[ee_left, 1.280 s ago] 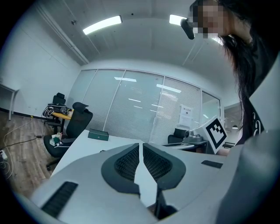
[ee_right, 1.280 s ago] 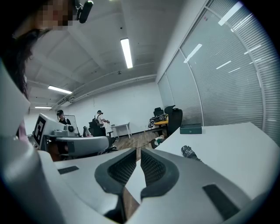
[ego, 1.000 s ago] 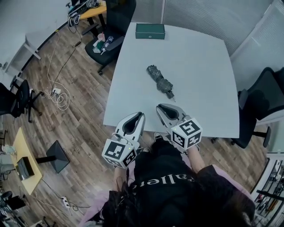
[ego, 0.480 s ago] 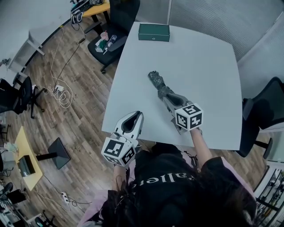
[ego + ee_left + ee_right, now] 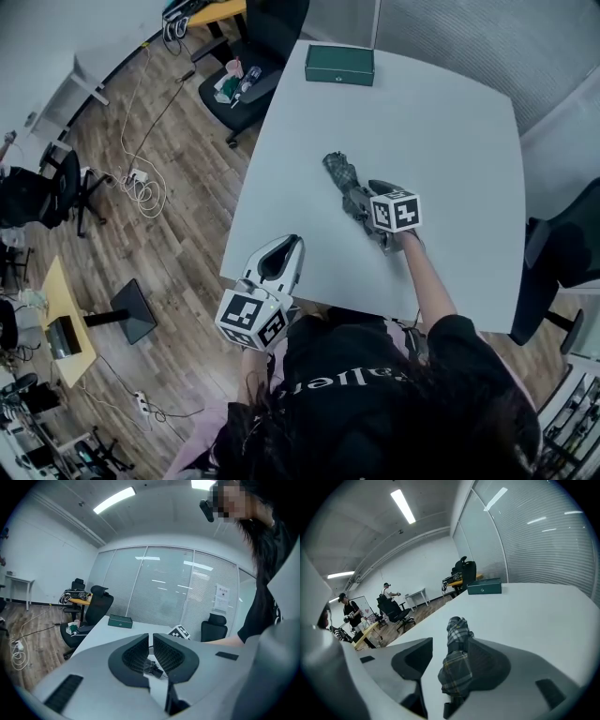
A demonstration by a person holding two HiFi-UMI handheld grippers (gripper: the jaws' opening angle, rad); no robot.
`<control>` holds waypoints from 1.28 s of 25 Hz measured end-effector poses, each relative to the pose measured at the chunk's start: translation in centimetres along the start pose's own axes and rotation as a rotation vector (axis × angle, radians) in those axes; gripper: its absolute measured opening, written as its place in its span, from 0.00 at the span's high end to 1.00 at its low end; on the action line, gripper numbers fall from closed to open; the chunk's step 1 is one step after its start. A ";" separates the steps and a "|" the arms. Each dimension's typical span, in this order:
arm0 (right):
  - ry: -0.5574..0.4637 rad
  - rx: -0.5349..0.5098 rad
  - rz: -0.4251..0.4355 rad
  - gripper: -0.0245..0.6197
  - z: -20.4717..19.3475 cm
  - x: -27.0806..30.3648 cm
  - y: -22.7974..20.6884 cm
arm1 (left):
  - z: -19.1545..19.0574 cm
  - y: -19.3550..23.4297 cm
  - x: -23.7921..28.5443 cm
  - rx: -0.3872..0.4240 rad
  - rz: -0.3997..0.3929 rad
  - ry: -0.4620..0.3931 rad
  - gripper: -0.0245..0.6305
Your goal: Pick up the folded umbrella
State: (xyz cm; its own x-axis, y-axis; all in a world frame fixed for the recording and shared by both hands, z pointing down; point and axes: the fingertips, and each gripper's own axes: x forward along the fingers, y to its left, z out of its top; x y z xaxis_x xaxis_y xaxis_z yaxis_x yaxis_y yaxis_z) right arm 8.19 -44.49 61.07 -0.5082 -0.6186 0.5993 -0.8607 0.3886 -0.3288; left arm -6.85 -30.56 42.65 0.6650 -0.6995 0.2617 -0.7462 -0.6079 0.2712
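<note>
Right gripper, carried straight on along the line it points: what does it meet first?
The folded umbrella: it lies between the right gripper's opening jaws, on the white table. Depth is hard to judge, but nothing seems nearer.

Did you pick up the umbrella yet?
Not yet. Done: the right gripper sits around the folded umbrella, a jaw on each side. In hand: its jaws are opening, not clamped on it. Left: close on it and lift it off the table, where it lies. The left gripper is shut and empty.
</note>
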 end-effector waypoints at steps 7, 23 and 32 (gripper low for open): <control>0.085 -0.019 -0.023 0.55 -0.2 4.7 -1.4 | -0.1 1.8 -0.8 -0.013 0.076 0.010 0.91; 0.249 -0.049 -0.038 0.59 -4.3 9.0 -2.0 | -1.2 2.9 -3.1 -0.042 0.163 0.025 0.91; 0.223 0.052 0.027 0.62 -4.3 6.2 -0.5 | -1.1 3.1 -4.9 -0.043 0.173 0.006 0.91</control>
State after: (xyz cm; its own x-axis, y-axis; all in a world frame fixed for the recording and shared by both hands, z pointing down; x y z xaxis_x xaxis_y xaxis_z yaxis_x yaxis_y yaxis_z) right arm 5.56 -45.63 68.08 -0.5173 -0.4399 0.7340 -0.8500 0.3636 -0.3812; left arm -12.38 -28.60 43.21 0.5266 -0.7902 0.3135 -0.8479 -0.4616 0.2608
